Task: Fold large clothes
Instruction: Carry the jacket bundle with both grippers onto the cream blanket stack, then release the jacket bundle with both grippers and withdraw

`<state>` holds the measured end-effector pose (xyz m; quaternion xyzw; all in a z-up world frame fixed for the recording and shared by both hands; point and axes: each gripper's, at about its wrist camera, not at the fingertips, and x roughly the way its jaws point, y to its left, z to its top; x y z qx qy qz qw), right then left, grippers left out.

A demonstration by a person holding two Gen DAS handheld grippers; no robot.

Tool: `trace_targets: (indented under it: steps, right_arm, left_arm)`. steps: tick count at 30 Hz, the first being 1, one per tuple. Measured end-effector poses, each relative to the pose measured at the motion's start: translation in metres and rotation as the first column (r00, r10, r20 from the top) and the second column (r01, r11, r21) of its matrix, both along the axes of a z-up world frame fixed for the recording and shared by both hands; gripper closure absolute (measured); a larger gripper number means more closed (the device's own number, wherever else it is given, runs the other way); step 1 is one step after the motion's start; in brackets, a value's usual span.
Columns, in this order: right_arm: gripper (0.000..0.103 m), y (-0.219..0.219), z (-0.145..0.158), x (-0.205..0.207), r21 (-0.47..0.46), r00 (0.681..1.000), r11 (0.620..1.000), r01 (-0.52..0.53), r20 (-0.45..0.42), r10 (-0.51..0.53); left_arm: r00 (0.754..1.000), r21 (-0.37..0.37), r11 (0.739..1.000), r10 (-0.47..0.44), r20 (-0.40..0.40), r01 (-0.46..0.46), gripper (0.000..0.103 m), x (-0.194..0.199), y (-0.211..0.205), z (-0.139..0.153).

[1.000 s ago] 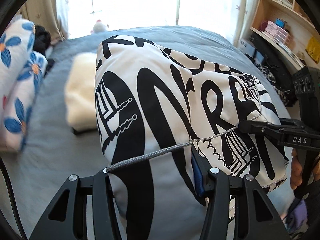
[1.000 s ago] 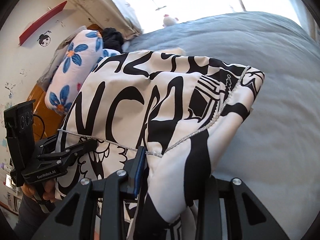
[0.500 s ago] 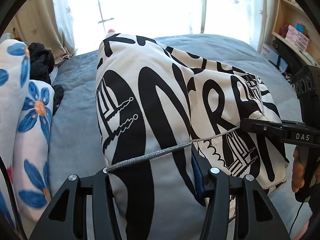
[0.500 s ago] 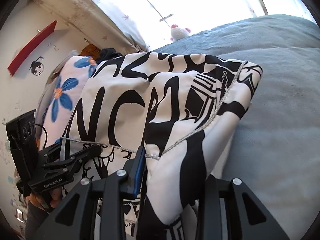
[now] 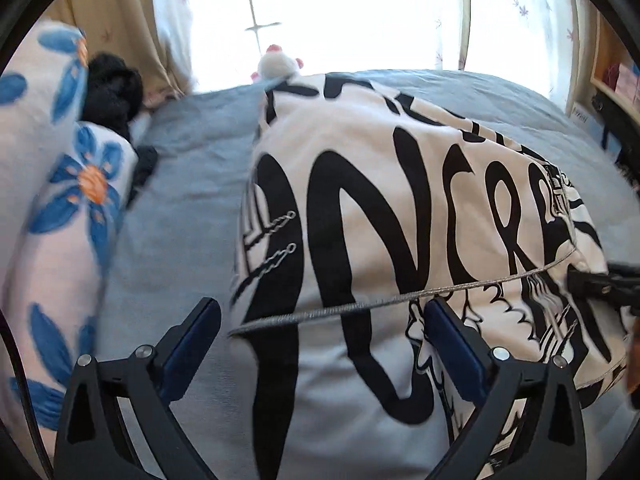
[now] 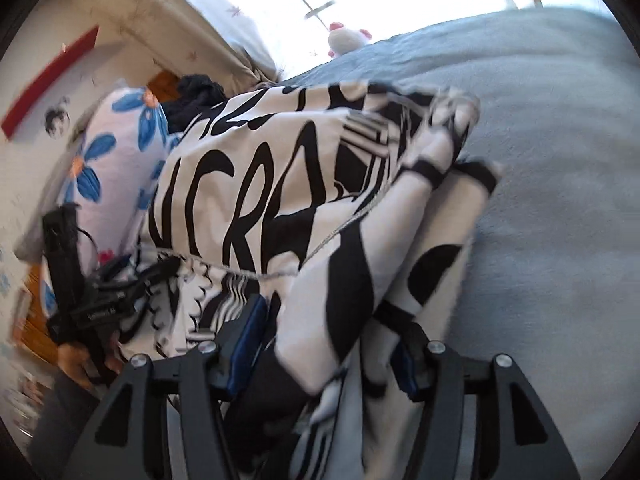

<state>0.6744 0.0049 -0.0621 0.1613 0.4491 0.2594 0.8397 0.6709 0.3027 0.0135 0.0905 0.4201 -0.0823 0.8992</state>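
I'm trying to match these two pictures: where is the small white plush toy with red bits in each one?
Left wrist view: white plush toy top centre, at the bed's far edge by the window.
Right wrist view: plush toy top centre-right.
Shared landmark: black-and-white printed garment just below it.

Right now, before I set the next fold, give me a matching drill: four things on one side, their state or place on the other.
1. left claw
2. right claw
3. plush toy
4. floral pillow

A. at the bed's far edge, by the window
B. open
C. clamped on the printed garment
D. left of the garment

Pairs: 1-B, 2-C, 3-A, 4-D
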Motion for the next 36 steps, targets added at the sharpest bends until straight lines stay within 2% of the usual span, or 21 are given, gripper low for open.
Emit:
trace_targets:
  steps: [2, 4, 6, 9, 10, 11, 12, 13, 15, 16, 18, 20, 23, 26, 29, 31, 33, 35, 36]
  right_arm:
    - [0.046, -0.002, 0.019, -0.012, -0.057, 0.999, 0.998, 0.013, 0.048, -0.01]
    - [0.046, -0.005, 0.036, -0.027, -0.077, 0.995, 0.997, 0.005, 0.098, 0.002]
    - [0.046, -0.004, 0.049, -0.044, -0.104, 0.989, 0.995, -0.001, 0.144, 0.016]
    - [0.051, 0.007, 0.059, -0.064, -0.113, 0.982, 0.993, -0.039, 0.181, 0.06]
    - [0.058, 0.013, 0.059, -0.069, -0.131, 0.98, 0.99, -0.055, 0.183, 0.079]
    - [0.067, 0.019, 0.057, -0.075, -0.15, 0.979, 0.987, -0.064, 0.183, 0.092]
    - [0.07, 0.026, 0.054, -0.077, -0.172, 0.979, 0.982, -0.074, 0.177, 0.104]
    - [0.076, 0.034, 0.047, -0.078, -0.2, 0.98, 0.977, -0.079, 0.162, 0.112]
    - [0.081, 0.039, 0.035, -0.077, -0.251, 0.986, 0.966, -0.061, 0.133, 0.097]
    - [0.083, 0.039, 0.028, -0.076, -0.277, 0.989, 0.96, -0.043, 0.123, 0.08]
    - [0.087, 0.033, 0.018, -0.072, -0.266, 0.994, 0.964, -0.031, 0.095, 0.058]
    - [0.087, 0.024, 0.015, -0.071, -0.217, 0.997, 0.976, -0.025, 0.07, 0.041]
    - [0.087, 0.017, 0.02, -0.077, -0.198, 0.998, 0.98, -0.016, 0.064, 0.03]
    - [0.086, 0.008, 0.032, -0.089, -0.18, 0.998, 0.984, -0.01, 0.053, 0.02]
    - [0.084, -0.001, 0.05, -0.111, -0.181, 0.998, 0.983, -0.003, 0.062, 0.014]
    - [0.084, -0.007, 0.064, -0.127, -0.187, 0.997, 0.982, 0.001, 0.074, 0.013]
    - [0.084, -0.015, 0.081, -0.144, -0.184, 0.996, 0.983, 0.004, 0.084, 0.011]
    - [0.084, -0.024, 0.102, -0.166, -0.184, 0.996, 0.983, 0.011, 0.094, 0.006]
    - [0.084, -0.03, 0.115, -0.179, -0.187, 0.995, 0.982, 0.016, 0.104, 0.004]
  left_arm:
    - [0.999, 0.05, 0.998, 0.023, 0.026, -0.024, 0.004, -0.009, -0.001, 0.009]
    - [0.998, 0.079, 0.996, 0.027, 0.062, -0.032, 0.014, -0.023, 0.0, 0.022]
    - [0.996, 0.066, 0.997, 0.027, 0.087, -0.033, 0.034, -0.039, 0.003, 0.034]
    - [0.992, -0.008, 0.999, 0.046, 0.119, -0.046, 0.06, -0.061, 0.011, 0.051]
    - [0.992, -0.032, 0.998, 0.049, 0.118, -0.045, 0.065, -0.065, 0.014, 0.053]
    - [0.992, -0.043, 0.998, 0.047, 0.116, -0.042, 0.076, -0.071, 0.013, 0.054]
    - [0.993, -0.039, 0.998, 0.044, 0.109, -0.04, 0.086, -0.077, 0.01, 0.052]
    - [0.995, -0.015, 0.999, 0.039, 0.094, -0.038, 0.088, -0.079, 0.008, 0.047]
    - [0.997, 0.062, 0.996, 0.056, 0.053, -0.059, 0.089, -0.08, 0.001, 0.031]
    - [0.997, 0.088, 0.993, 0.074, 0.036, -0.077, 0.089, -0.08, 0.001, 0.021]
    - [0.994, 0.102, 0.989, 0.109, 0.02, -0.111, 0.089, -0.08, 0.0, 0.011]
    - [0.99, 0.077, 0.987, 0.139, 0.009, -0.139, 0.089, -0.078, 0.005, 0.007]
    - [0.985, 0.045, 0.984, 0.17, 0.012, -0.17, 0.088, -0.079, 0.009, 0.012]
    - [0.976, 0.026, 0.976, 0.216, 0.001, -0.216, 0.075, -0.088, 0.01, 0.022]
    - [0.975, -0.018, 0.974, 0.223, -0.02, -0.224, 0.063, -0.108, 0.008, 0.037]
    - [0.975, -0.015, 0.975, 0.222, 0.004, -0.222, 0.053, -0.128, 0.002, 0.053]
    - [0.976, -0.005, 0.976, 0.217, 0.035, -0.217, 0.034, -0.149, -0.006, 0.071]
    - [0.976, 0.001, 0.978, 0.208, 0.063, -0.208, 0.025, -0.173, -0.016, 0.091]
    - [0.977, -0.004, 0.98, 0.198, 0.075, -0.198, 0.025, -0.186, -0.022, 0.103]
